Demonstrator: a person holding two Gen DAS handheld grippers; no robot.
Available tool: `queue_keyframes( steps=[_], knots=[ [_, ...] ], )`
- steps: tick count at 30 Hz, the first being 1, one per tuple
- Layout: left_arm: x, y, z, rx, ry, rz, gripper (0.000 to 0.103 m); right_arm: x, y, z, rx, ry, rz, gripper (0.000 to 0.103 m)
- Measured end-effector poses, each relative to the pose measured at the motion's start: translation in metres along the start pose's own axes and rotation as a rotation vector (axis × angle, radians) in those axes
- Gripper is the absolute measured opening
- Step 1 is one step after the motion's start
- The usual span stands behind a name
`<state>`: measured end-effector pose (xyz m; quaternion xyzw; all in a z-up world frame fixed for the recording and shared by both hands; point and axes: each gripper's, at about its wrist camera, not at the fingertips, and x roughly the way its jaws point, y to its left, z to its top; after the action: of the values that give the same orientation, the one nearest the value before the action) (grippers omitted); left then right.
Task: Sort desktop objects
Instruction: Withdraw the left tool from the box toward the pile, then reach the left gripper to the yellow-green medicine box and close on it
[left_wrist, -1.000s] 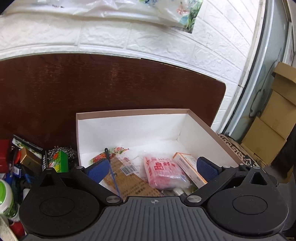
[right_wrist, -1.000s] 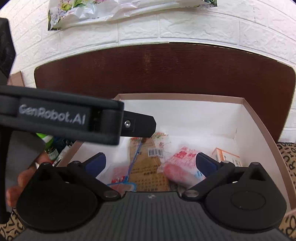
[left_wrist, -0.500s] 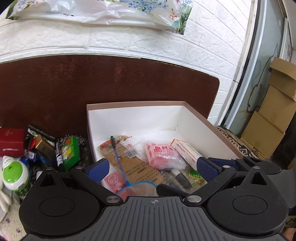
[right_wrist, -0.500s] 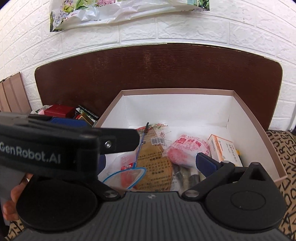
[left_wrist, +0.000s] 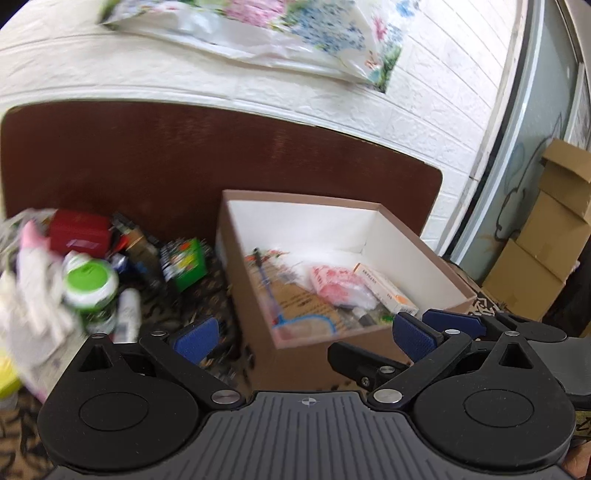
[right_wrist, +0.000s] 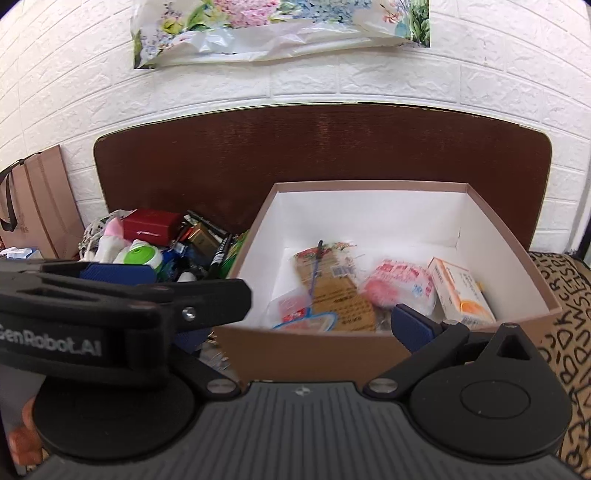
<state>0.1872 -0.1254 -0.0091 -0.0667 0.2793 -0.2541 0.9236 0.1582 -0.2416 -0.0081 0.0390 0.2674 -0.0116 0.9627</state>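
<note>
Left hand-held gripper (left_wrist: 303, 334) released, empty, hovering near box (left_wrist: 424, 254), angled toward clutter pile (left_wrist: 110, 266) at left for next pick. Right hand-held gripper (right_wrist: 295, 328) spread, empty. Sorted packets (right_wrist: 399, 286) inside box.

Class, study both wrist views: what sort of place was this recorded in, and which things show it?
Probably a lived-in home room, not a lab: a white brick-pattern wall, a dark wooden headboard-like panel, and household clutter piled beside an open box.

Left hand-held gripper (left_wrist: 304, 334) spread empty before the box (left_wrist: 332, 341).
</note>
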Motion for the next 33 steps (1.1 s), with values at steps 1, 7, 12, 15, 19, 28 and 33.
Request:
queue_keyframes(
  steps=[1, 7, 12, 15, 19, 28, 33],
  knots=[
    [-0.007, 0.004, -0.007, -0.010, -0.005, 0.007, 0.103, -0.003, 0.005, -0.004, -0.002, 0.000, 0.000, 0.103],
    [-0.046, 0.031, -0.052, -0.076, -0.006, 0.094, 0.103, -0.014, 0.046, -0.040, -0.013, 0.004, 0.041, 0.103],
    [-0.069, 0.055, -0.081, -0.103, 0.012, 0.191, 0.103, -0.011, 0.087, -0.067, -0.055, 0.034, 0.084, 0.103],
    [-0.078, 0.067, -0.090, -0.110, 0.020, 0.234, 0.103, -0.006, 0.106, -0.079, -0.051, 0.063, 0.117, 0.103],
    [-0.086, 0.080, -0.095, -0.108, 0.030, 0.284, 0.103, 0.003, 0.122, -0.087, -0.036, 0.103, 0.135, 0.103],
    [-0.087, 0.110, -0.093, -0.105, 0.061, 0.364, 0.103, 0.020, 0.147, -0.092, -0.051, 0.138, 0.126, 0.103],
    [-0.093, 0.140, -0.094, -0.171, 0.042, 0.380, 0.103, 0.030, 0.158, -0.092, -0.058, 0.146, 0.135, 0.103]
  ],
)
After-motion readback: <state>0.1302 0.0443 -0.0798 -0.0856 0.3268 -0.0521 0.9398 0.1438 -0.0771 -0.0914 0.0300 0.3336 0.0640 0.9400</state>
